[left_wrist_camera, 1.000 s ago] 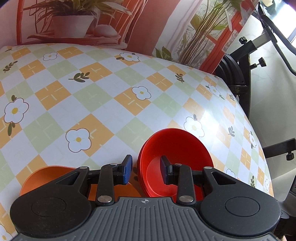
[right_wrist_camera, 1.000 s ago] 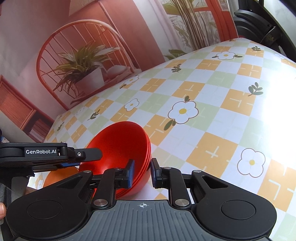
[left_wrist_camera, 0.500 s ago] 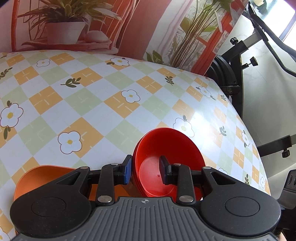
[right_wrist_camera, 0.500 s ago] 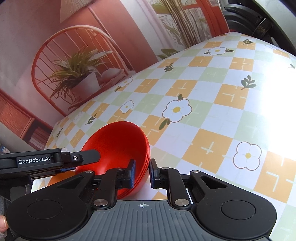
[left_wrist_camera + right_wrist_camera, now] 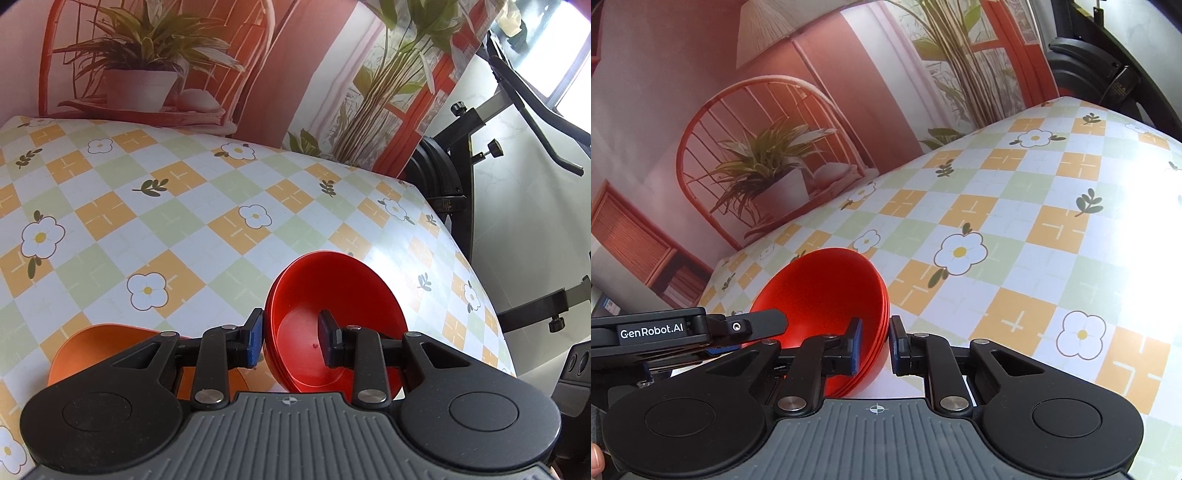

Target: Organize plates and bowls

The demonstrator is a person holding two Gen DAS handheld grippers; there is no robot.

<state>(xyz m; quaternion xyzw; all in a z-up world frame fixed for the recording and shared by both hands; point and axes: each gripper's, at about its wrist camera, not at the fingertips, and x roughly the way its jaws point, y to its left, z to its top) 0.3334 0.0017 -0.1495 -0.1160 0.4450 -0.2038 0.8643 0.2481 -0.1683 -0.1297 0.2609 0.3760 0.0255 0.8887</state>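
A stack of red bowls (image 5: 332, 295) (image 5: 820, 288) hangs tilted just over the flowered tablecloth (image 5: 147, 206), its opening turned toward the left wrist view. My right gripper (image 5: 874, 343) is shut on the stack's right rim, one pad inside and one outside. My left gripper (image 5: 291, 339) straddles the opposite rim with a wide gap. Its blue pad sits against the outside, while the inner finger stands free inside the bowl. One of the left gripper's fingers (image 5: 757, 325) shows in the right wrist view. An orange bowl (image 5: 96, 343) rests on the table under the left gripper, partly hidden.
A printed backdrop with a potted plant (image 5: 147, 74) stands along the table's far side. Black metal stands and knobs (image 5: 480, 122) sit beyond the table's right edge (image 5: 491, 295). A person's fingertip (image 5: 594, 461) shows at the lower left corner.
Both grippers and the red stack have drawn back and up a little. The left jaws have narrowed slightly around the rim. The right grip is unchanged.
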